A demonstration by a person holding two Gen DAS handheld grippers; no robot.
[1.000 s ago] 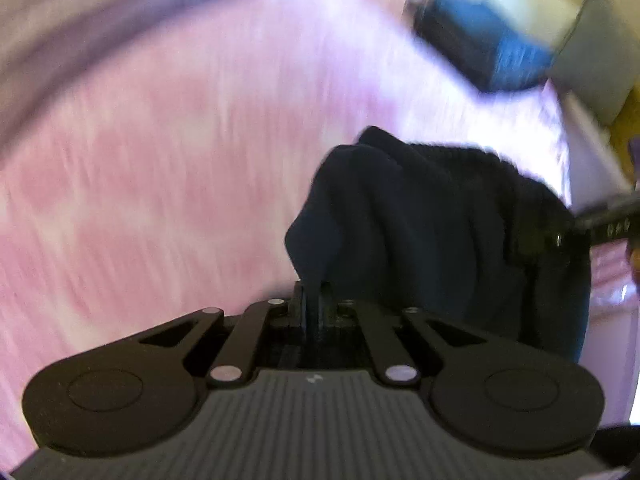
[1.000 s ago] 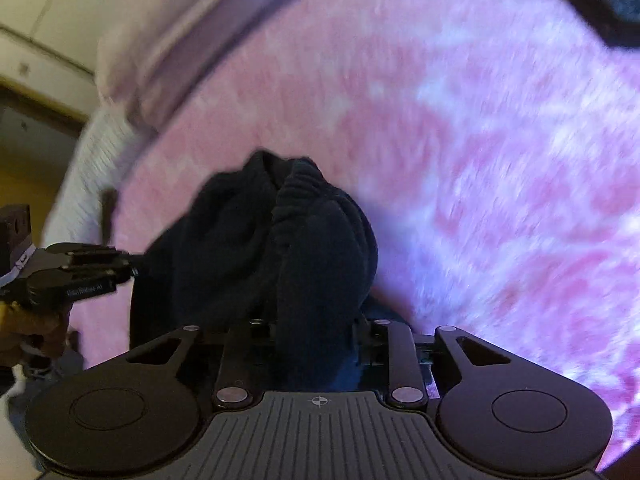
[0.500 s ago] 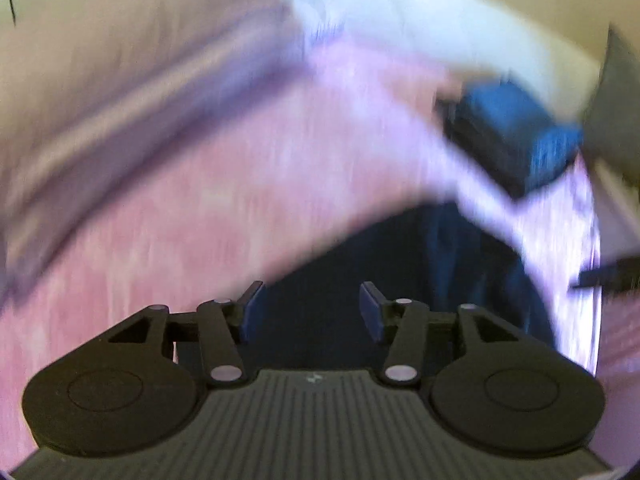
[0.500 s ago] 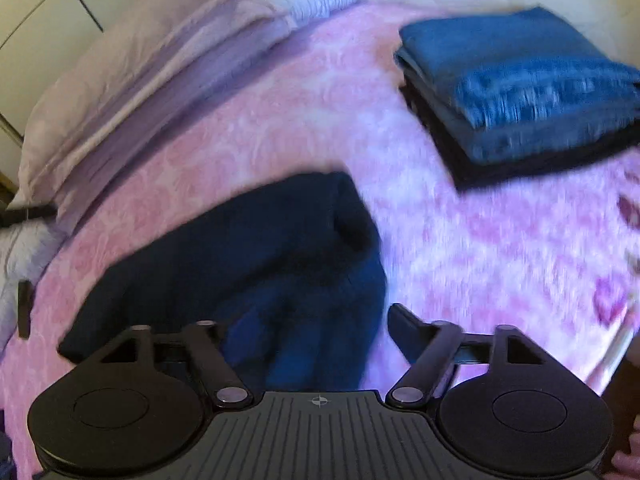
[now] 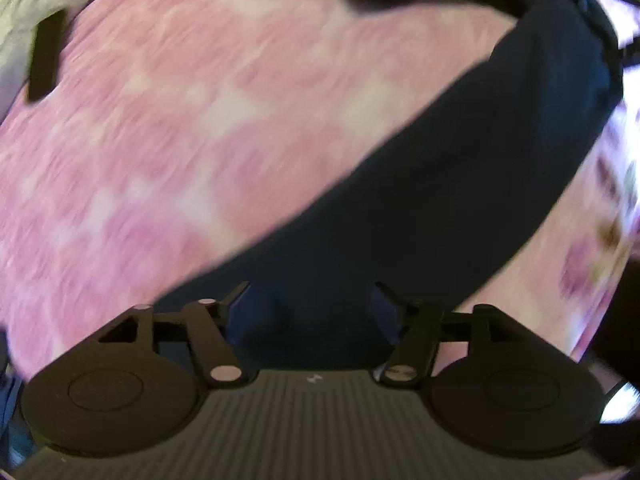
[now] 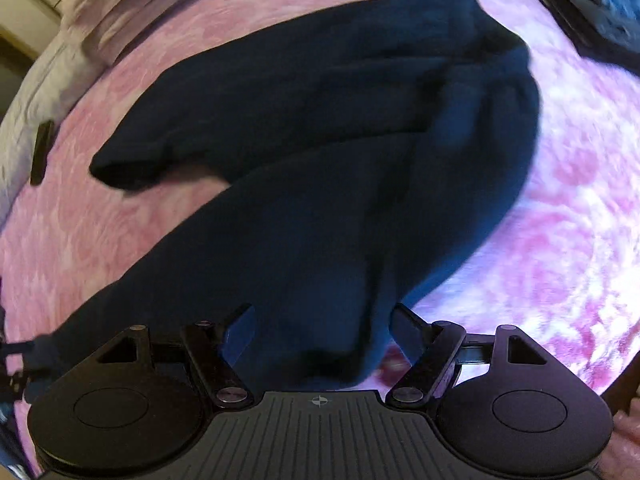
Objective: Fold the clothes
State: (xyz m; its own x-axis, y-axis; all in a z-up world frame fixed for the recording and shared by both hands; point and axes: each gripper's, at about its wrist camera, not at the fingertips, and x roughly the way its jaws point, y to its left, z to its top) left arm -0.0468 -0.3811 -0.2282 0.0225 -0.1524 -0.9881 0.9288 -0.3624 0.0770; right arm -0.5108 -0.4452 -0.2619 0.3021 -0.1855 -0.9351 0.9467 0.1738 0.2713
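A dark navy garment [image 6: 320,152] lies spread on the pink patterned bedspread [image 6: 568,208], with a sleeve reaching out to the left. In the left wrist view the same garment [image 5: 460,184] runs from the lower middle to the upper right. My left gripper [image 5: 310,294] is open, its fingers apart just above the garment's near edge. My right gripper [image 6: 320,322] is open too, its fingers straddling the garment's lower end without gripping it.
A stack of folded blue and dark clothes [image 6: 592,4] lies at the far right. A folded lilac blanket [image 6: 120,4] and pillows lie along the far left edge. A small dark flat object [image 6: 40,152] lies on the bed at left; it also shows in the left wrist view [image 5: 46,56].
One second ago both grippers were shut on the garment and held it up. They have opened, and the garment now lies flat on the bed. Both cameras tilted down over it.
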